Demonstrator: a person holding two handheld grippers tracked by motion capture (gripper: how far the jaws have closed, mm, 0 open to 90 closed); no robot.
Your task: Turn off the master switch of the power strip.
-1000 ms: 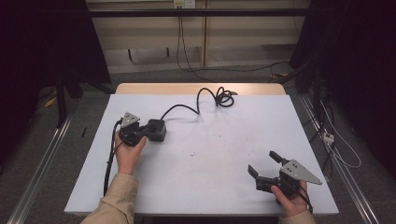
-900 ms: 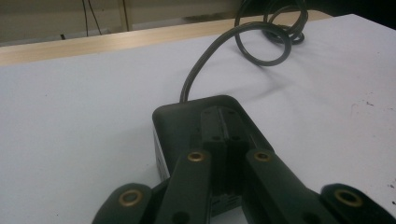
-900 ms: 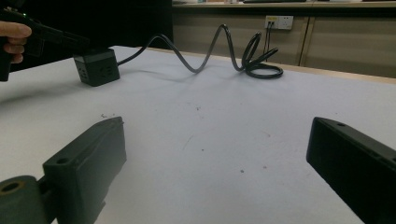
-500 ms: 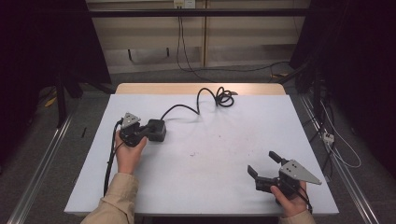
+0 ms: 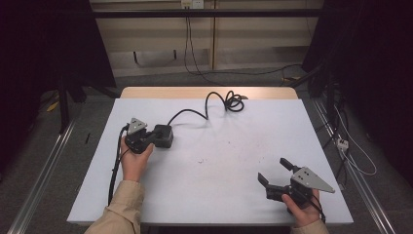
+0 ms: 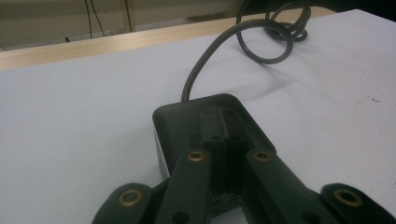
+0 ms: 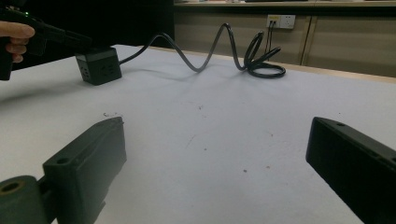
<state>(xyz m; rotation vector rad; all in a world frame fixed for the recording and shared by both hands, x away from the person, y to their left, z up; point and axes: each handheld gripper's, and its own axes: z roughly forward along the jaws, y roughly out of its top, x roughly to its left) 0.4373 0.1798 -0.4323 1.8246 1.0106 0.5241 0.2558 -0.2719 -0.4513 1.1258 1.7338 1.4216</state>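
Left claw [image 5: 152,138] lies over the top of the black cube power socket [image 5: 162,135], jaws pressed together, gripping nothing. Socket sits toward the table's [image 5: 219,195] left edge; its cable [image 5: 209,103] coils at the far edge. Right claw [image 5: 276,171] spread, idle near the right front corner. Step judged: pushing or positioning the socket. Next: open, straddle, pinch.

Object: black cube-shaped power socket block [image 5: 162,136] with sockets on its side face.
Pose: sits flat on the desk [image 5: 214,165], left of centre.
Cord: black cable [image 5: 195,112] leaves its far side, arcs up and ends in a loose coil [image 5: 234,102] near the far edge.
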